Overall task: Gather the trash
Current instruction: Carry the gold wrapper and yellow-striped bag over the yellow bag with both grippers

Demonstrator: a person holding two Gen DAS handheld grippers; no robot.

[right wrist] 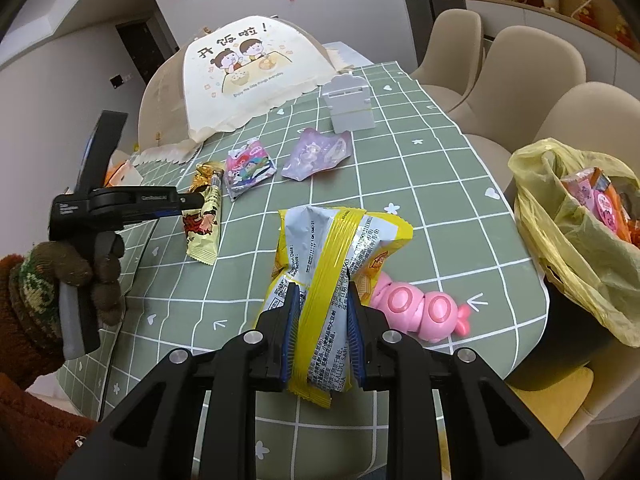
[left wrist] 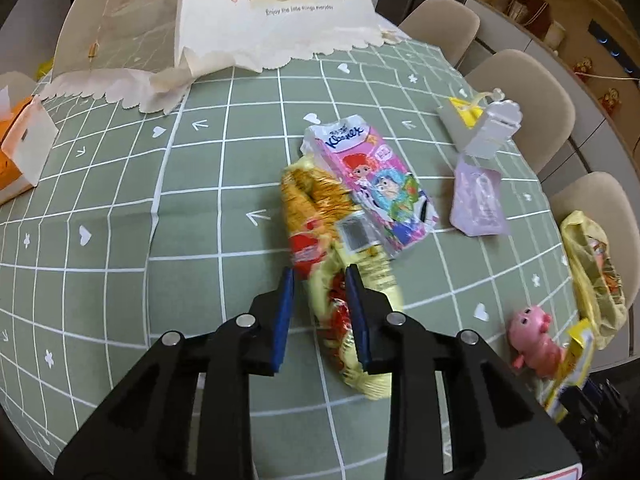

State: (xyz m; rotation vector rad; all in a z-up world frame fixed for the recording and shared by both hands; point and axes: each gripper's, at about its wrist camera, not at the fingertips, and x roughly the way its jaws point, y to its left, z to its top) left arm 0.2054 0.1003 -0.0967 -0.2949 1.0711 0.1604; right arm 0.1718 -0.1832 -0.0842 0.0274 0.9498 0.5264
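Right wrist view: the table [right wrist: 400, 152] carries the litter; the bin bag [right wrist: 568, 240] gapes at three o'clock, likely so you can drop in from above.
Right gripper [right wrist: 320, 296]: your jaws are clamped on the yellow snack packet [right wrist: 332, 248], lifted off the cloth.
Left gripper [left wrist: 318, 280]: the noodle wrapper [left wrist: 320, 216] lies between your narrowly parted jaws, running to twelve o'clock; whether the pads press it, you cannot tell.

Two close, downward wrist views sharing the green tablecloth [left wrist: 120, 220].
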